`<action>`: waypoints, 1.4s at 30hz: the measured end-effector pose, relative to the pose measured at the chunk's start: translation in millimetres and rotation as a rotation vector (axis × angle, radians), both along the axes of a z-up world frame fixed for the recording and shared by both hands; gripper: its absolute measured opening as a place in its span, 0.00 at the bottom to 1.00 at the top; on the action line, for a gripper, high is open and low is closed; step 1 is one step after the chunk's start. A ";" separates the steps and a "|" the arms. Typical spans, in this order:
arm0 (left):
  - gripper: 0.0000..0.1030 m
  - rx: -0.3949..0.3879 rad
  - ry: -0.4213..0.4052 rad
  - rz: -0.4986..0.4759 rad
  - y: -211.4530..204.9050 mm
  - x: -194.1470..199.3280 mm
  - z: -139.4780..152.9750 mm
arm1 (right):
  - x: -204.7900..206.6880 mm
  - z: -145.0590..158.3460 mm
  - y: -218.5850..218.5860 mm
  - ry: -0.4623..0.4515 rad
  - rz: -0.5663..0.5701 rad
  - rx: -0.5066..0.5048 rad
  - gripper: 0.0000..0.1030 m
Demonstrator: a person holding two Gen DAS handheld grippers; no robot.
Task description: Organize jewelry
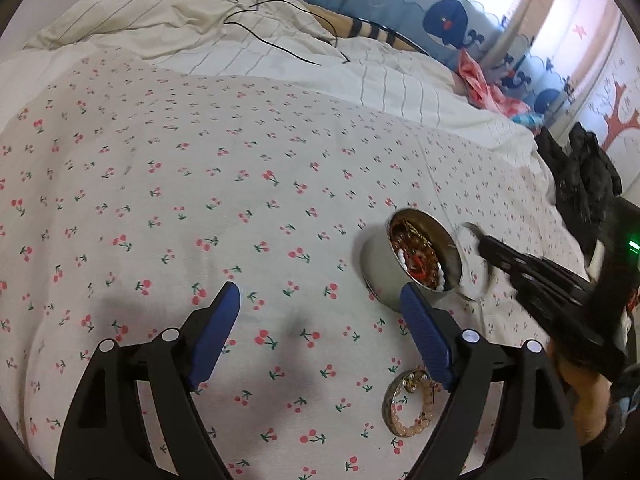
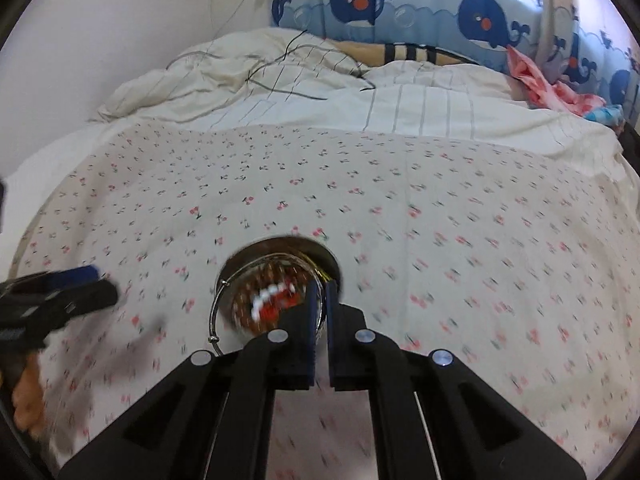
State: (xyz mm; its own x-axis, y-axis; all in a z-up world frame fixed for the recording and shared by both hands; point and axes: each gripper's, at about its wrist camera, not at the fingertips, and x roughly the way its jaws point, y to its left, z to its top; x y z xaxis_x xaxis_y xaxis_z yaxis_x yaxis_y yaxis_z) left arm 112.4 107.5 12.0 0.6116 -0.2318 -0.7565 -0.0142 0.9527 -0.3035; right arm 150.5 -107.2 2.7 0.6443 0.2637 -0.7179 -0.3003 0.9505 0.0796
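In the left wrist view the left gripper (image 1: 320, 300) hangs over the cherry-print sheet (image 1: 200, 200) with its blue fingers (image 1: 218, 332) spread wide and nothing between them, which reads as a hand waiting its turn or getting ready to reach. Just past its right finger stands the round metal tin (image 1: 416, 260), tipped so its mouth faces the camera, packed with beads and a gold chain; it seems the place where the jewelry is being gathered. Nearer the camera a lid (image 1: 412, 408) lies flat on the sheet with a ring of pale beads in it, partly hidden behind the right finger, so whether more lies there is hard to say. The right gripper (image 1: 476, 240) comes in from the right edge, blurred, with something whitish smeared about its tip by the tin's rim; its jaws cannot be read here. In the right wrist view the right gripper (image 2: 319, 300) is closed, a thin slit left between the pads, right at the near rim of the tin (image 2: 276, 280). A thin silver bangle (image 2: 216, 304) curves round the tin's left side; whether the pads pinch it, the rim or nothing I cannot tell, as blur smears the contents. The left gripper (image 2: 96, 280) shows at the left edge, cut off.
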 end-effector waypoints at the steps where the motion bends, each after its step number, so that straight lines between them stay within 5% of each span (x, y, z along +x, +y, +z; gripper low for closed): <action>1: 0.77 -0.004 0.000 0.004 1.4 0.2 0.6 | 7.4 -4.2 7.5 0.008 0.002 -0.018 0.05; 6: 0.79 -0.011 -0.001 0.009 4.9 -0.3 4.2 | 22.9 -26.5 22.5 0.055 -0.006 -0.072 0.07; 8: 0.79 0.008 0.011 -0.013 1.4 -0.8 3.7 | 12.7 -22.5 15.5 0.014 -0.017 -0.055 0.37; 10: 0.79 0.030 0.015 -0.033 -2.5 -2.3 3.7 | -6.8 -11.3 -0.2 -0.037 -0.039 -0.024 0.44; 15: 0.80 0.048 0.035 -0.072 -9.2 -3.4 0.7 | -63.2 -10.9 -28.9 -0.018 0.067 0.010 0.47; 18: 0.80 0.131 0.056 -0.151 -23.5 -5.0 -6.2 | -89.1 -27.0 -36.6 0.010 0.134 0.032 0.47; 28: 0.80 0.165 0.095 -0.130 -17.6 0.4 -23.9 | -94.2 -59.8 4.3 0.047 0.201 -0.143 0.47; 42: 0.81 0.176 0.077 -0.147 -21.7 -4.1 -22.1 | -91.9 -66.9 8.6 0.061 0.202 -0.196 0.55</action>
State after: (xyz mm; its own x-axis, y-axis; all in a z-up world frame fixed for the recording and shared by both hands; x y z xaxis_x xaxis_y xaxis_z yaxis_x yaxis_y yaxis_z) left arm 108.3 85.8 -10.2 0.5199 -0.1751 -0.8361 0.1121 0.9843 -0.1365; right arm 58.7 -98.6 -64.2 0.5467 0.2342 -0.8039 -0.4850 0.8712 -0.0760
